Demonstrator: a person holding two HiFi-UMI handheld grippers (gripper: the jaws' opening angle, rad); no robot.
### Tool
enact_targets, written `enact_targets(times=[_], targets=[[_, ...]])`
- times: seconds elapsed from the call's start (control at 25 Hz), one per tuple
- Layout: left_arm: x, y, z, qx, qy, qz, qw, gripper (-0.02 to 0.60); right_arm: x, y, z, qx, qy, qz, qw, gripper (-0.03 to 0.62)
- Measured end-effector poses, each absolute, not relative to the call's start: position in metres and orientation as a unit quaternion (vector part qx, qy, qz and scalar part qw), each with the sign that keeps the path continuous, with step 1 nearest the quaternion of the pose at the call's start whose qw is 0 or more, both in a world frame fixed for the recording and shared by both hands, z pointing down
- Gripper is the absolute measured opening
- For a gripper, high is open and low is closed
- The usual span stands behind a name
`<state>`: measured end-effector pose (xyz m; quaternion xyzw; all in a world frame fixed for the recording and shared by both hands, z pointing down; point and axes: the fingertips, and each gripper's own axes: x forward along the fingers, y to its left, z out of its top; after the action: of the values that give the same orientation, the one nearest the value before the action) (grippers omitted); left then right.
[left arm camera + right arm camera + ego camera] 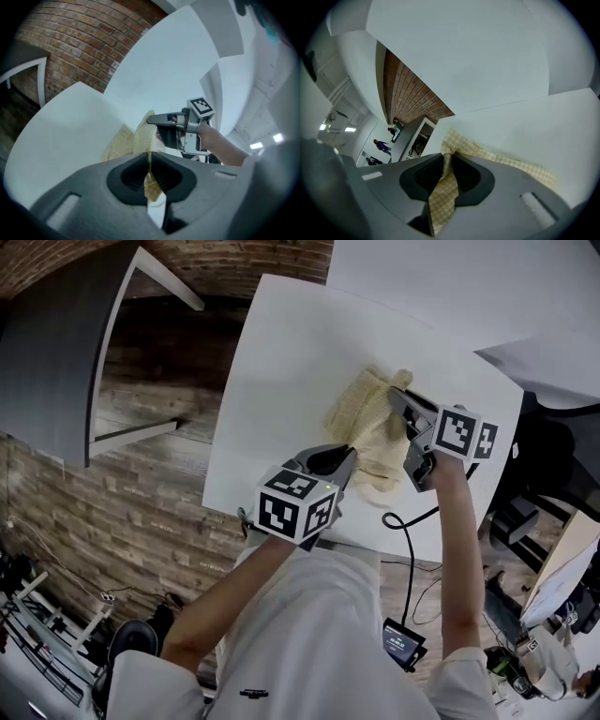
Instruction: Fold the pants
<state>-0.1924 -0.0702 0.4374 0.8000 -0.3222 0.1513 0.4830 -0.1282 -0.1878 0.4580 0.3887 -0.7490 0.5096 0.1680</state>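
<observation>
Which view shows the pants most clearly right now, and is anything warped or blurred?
Head view: evenly lit and sharp, though the pale pants barely contrast with the white table. Left gripper view: strong fisheye bend, dark corners, soft near the lens. Right gripper view: same warp, but the check weave reads crisply.

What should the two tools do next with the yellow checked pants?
Probably lay the pinched edge down flat on the table. The left tool and the right tool each clamp a bit of the pants, which sit bunched in a heap between them, not yet in a neat fold.
</observation>
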Motion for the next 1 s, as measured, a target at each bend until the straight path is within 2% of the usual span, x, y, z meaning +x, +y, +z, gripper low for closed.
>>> enact_targets(times=[0.24, 0.44, 0.64, 0.76, 1.0], targets=[[-0.231, -0.092, 0.493, 0.767, -0.351, 0.197, 0.5, 0.027, -0.165, -0.206, 0.49, 0.39, -0.74, 0.526, 0.154, 0.167], [-0.249, -0.087, 0.525, 0.747, -0.369, 0.259, 0.488, 0.056, -0.164, -0.199, 0.48, 0.405, -0.74, 0.516, 0.146, 0.167], [-0.263, -0.077, 0.554, 0.742, -0.382, 0.311, 0.454, 0.084, -0.149, -0.17, 0.469, 0.425, -0.75, 0.475, 0.175, 0.166], [-0.266, -0.077, 0.555, 0.756, -0.376, 0.307, 0.44, 0.107, -0.136, -0.151, 0.461, 0.46, -0.749, 0.438, 0.189, 0.16], [-0.281, -0.068, 0.534, 0.779, -0.367, 0.282, 0.423, 0.124, -0.114, -0.125, 0.433, 0.533, -0.745, 0.356, 0.187, 0.071]])
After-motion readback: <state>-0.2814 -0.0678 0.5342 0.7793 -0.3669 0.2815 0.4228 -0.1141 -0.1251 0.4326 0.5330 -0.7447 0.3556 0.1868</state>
